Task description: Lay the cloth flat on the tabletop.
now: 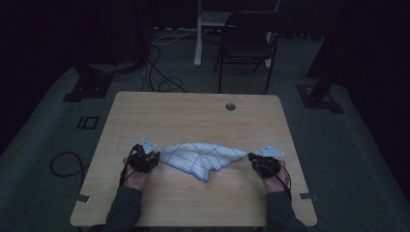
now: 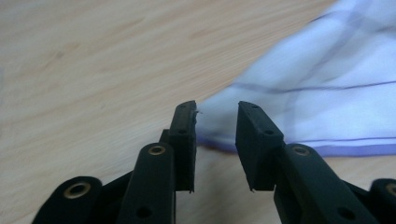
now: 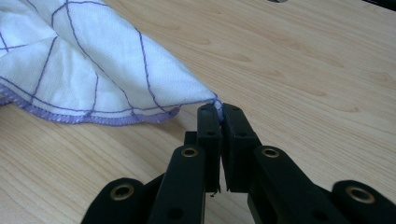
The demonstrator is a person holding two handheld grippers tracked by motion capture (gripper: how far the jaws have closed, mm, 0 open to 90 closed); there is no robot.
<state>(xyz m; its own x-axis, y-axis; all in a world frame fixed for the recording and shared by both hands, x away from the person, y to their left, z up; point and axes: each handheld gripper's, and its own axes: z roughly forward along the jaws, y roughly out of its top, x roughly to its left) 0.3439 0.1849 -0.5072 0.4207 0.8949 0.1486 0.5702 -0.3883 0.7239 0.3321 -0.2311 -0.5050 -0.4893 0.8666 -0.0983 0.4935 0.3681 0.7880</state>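
The cloth (image 1: pixel 200 158) lies at lower centre of the table (image 1: pixel 193 111). The right gripper (image 3: pixel 218 108) pinches 1 corner, anchoring it. The left gripper (image 2: pixel 215 116) stands parted, gripping nothing, the opposite corner loose between its jaws, probably so the cloth can settle.

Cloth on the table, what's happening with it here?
A person works a white cloth with purple lines on a wooden table, one gripper in each hand. The right gripper is shut on one corner of the cloth. The left gripper has its jaws apart, with the opposite corner just beyond its tips, not pinched.
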